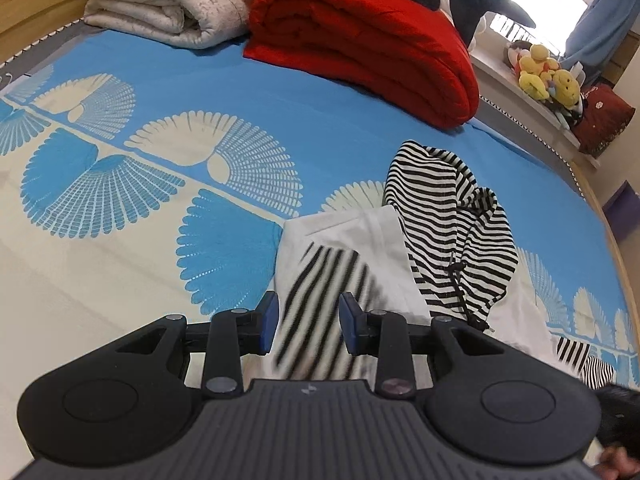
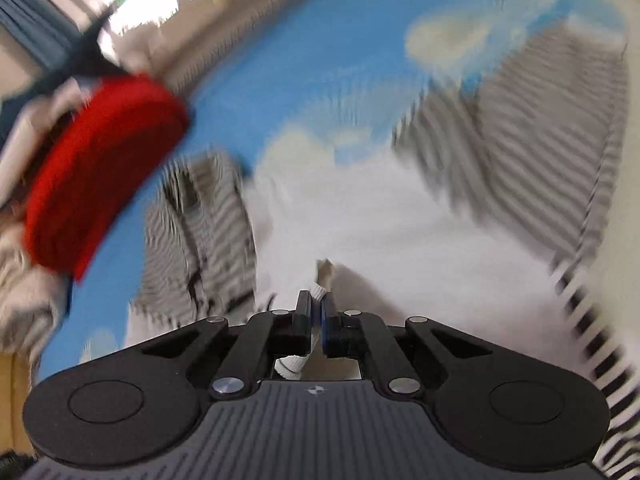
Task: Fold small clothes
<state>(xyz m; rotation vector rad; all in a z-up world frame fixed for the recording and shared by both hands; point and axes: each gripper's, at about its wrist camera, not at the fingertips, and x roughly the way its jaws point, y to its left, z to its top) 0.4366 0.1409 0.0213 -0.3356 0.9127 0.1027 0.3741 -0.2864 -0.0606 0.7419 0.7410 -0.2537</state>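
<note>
While rumpled on the bed, white hoodie with striped hood, right hand-held gripper pinching its white edge, left hand-held gripper parted.

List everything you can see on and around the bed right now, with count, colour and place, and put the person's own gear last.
Bedsheet: one, blue and cream fan print, covers the bed.
Red blanket: one, red, folded, at the far end of the bed.
Quilt: one, off-white, folded, left of the red blanket.
Hooded top: one, white body, black-and-white striped hood and sleeves, lying on the sheet.
Plush toys: a few, mostly yellow, on the ledge beyond the bed.
Curtain: one, blue, by the window.
Left claw: one, black with blue pads, parted over a striped sleeve.
Right claw: one, black, shut on a white ribbed edge.
</note>
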